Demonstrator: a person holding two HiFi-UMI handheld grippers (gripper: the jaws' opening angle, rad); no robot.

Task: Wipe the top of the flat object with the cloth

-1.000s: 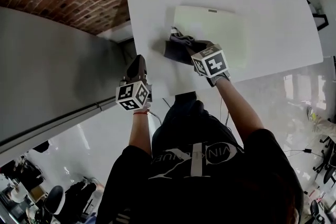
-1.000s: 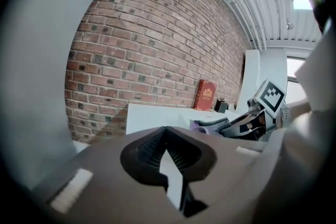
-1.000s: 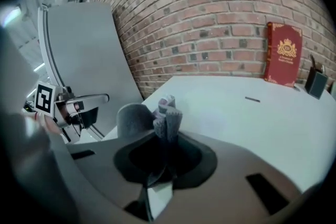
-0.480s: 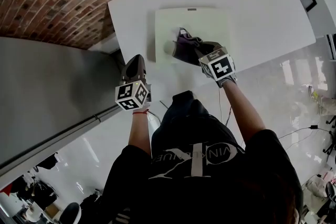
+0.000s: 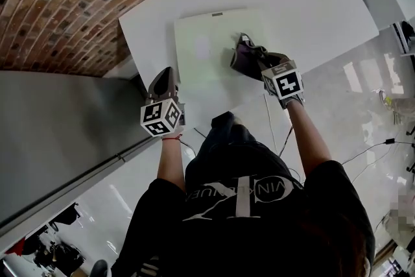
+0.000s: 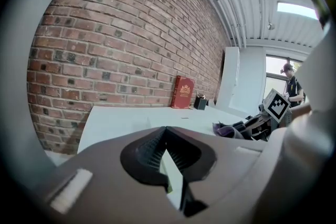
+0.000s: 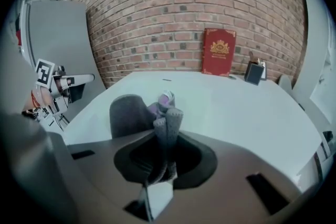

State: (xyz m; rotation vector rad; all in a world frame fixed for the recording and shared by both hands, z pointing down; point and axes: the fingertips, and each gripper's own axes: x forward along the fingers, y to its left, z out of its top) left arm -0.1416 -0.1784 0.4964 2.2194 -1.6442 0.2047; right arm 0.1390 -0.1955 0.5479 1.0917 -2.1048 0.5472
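Note:
A pale, flat board (image 5: 207,42) lies on the white table (image 5: 324,3). A dark grey and purple cloth (image 5: 248,56) rests bunched on the board's right part, and my right gripper (image 5: 260,65) is shut on it. In the right gripper view the cloth (image 7: 129,112) rises in folds from between the jaws of the right gripper (image 7: 160,162). My left gripper (image 5: 165,76) hovers off the table's near-left edge, apart from the board. In its own view the left gripper (image 6: 168,150) is shut with nothing held, and the cloth (image 6: 227,129) shows at the right.
A red book (image 7: 219,52) and a black pen holder (image 7: 254,72) stand at the table's far edge against the brick wall (image 7: 157,13). A grey panel (image 5: 58,120) runs along the left. Cables (image 5: 363,152) lie on the glossy floor at the right.
My right gripper has dragged the cloth across the board, from its left edge to its right part. The left gripper has stayed by the table's near-left edge.

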